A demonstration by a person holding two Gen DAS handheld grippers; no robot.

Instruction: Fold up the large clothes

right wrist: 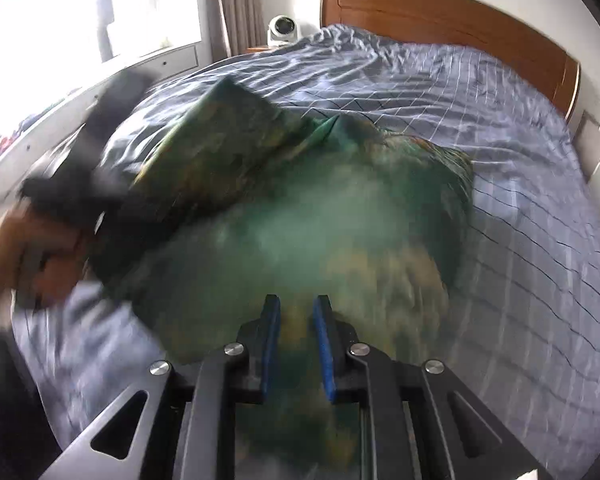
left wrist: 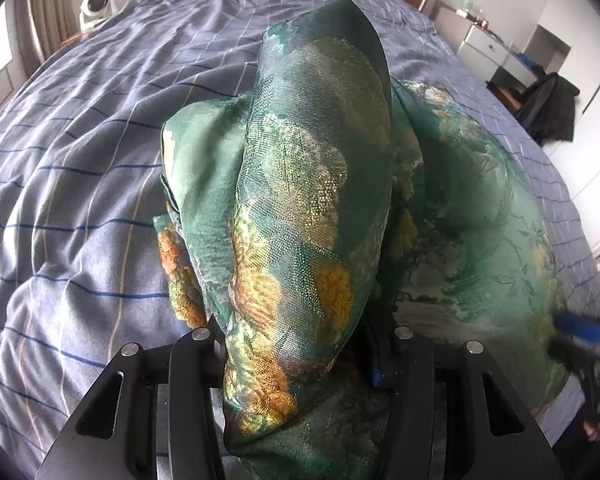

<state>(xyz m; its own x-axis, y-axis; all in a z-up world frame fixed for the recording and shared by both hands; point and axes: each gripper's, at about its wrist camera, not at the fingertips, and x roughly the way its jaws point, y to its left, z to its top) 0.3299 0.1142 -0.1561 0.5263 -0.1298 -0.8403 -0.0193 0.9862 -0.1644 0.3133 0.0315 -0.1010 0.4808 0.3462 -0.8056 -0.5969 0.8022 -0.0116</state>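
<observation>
A large green garment with orange and gold floral print (left wrist: 308, 184) lies on the bed. My left gripper (left wrist: 300, 344) is shut on a fold of it, and the lifted fabric drapes over the fingers and hides the tips. In the right wrist view the garment (right wrist: 300, 220) spreads in front of my right gripper (right wrist: 298, 320), which is open with its blue pads (right wrist: 272, 344) apart just above the cloth and holds nothing. The left gripper and hand show blurred at the left of that view (right wrist: 88, 184), lifting a fold.
The bed has a blue-grey checked cover (left wrist: 80, 184) and a wooden headboard (right wrist: 440, 12). A small white fan (right wrist: 282, 28) stands beside the headboard near the window. White drawers and a dark hanging garment (left wrist: 548, 108) stand to the right of the bed.
</observation>
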